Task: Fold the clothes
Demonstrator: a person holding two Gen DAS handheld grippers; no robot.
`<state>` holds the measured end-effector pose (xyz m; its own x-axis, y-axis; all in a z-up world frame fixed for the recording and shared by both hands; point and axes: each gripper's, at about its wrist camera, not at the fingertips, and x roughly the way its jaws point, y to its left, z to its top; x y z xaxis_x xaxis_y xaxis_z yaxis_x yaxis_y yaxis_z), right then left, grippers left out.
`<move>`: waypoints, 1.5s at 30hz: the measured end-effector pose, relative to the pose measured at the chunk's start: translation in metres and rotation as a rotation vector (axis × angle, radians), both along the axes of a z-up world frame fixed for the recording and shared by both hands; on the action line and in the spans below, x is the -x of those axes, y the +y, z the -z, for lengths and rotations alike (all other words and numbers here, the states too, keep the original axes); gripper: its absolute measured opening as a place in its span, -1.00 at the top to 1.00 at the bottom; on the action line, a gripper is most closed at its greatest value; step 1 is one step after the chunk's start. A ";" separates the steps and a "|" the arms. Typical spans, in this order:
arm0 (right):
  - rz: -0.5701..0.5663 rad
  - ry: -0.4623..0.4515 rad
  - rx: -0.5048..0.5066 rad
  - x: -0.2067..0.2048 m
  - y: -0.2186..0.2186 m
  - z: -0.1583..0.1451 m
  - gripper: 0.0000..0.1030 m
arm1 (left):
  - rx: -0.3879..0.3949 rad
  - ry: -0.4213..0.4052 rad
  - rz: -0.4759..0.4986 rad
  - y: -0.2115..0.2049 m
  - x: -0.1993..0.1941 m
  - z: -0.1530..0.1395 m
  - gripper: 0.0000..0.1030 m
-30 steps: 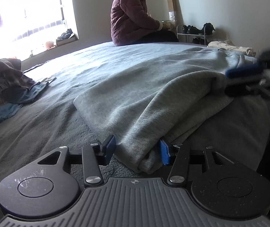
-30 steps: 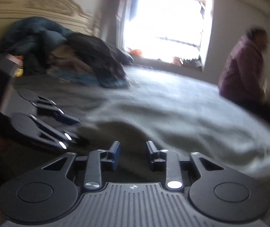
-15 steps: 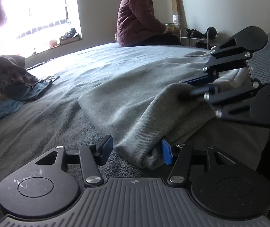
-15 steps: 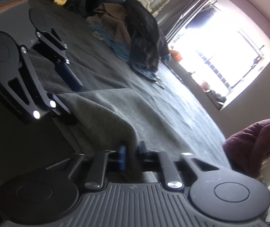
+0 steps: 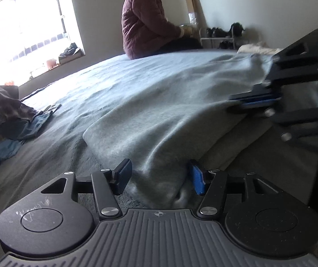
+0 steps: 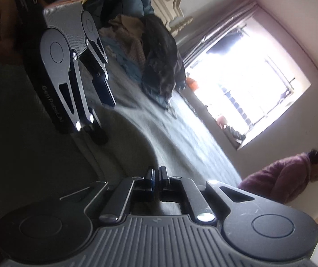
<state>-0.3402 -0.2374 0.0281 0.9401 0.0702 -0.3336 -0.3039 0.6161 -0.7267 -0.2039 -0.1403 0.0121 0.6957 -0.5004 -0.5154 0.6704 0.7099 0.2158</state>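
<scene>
Between the spread pads of the left hand-held gripper [image 5: 159,179] sits a bunched corner of the grey garment [image 5: 159,111], pads not visibly pressing it. To its right, the right hand-held gripper [image 5: 251,101] is pinched tight on the garment's raised edge, having just been closing. Garment lies on the bed [image 5: 47,155]. Beyond, a seated person [image 5: 145,24]; dark clothes pile [image 5: 3,113] far left.
</scene>
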 end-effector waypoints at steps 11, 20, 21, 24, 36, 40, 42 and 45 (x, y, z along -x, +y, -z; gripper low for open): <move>0.012 0.046 -0.210 0.012 -0.011 -0.028 0.94 | 0.015 -0.065 0.005 0.000 0.013 -0.006 0.61; 0.210 0.201 -0.468 -0.043 -0.014 -0.013 0.96 | 0.023 -0.097 0.001 0.002 0.022 0.000 0.73; 0.255 0.196 -0.479 -0.052 -0.014 -0.008 0.97 | 0.017 -0.095 0.004 0.003 0.023 0.002 0.73; 0.379 0.141 -0.556 -0.068 -0.019 -0.001 1.00 | -0.017 -0.109 0.034 0.006 0.027 0.003 0.68; 0.303 0.079 -0.567 -0.015 -0.023 -0.001 0.78 | 0.057 -0.040 0.246 -0.007 -0.005 -0.036 -0.04; 0.260 0.077 -0.583 0.006 -0.031 -0.012 0.71 | -0.014 -0.057 0.287 -0.024 -0.015 -0.028 0.13; 0.261 0.096 -0.628 0.011 -0.038 -0.018 0.71 | -0.044 -0.108 0.296 -0.028 -0.008 -0.024 0.50; 0.251 0.167 -0.809 0.011 -0.057 -0.030 0.70 | -0.089 -0.236 0.306 -0.029 0.014 -0.018 0.77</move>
<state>-0.3512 -0.2949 0.0581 0.9026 0.1428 -0.4062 -0.1532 0.9882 0.0068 -0.2183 -0.1692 0.0305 0.6257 -0.6637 -0.4098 0.7729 0.4563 0.4410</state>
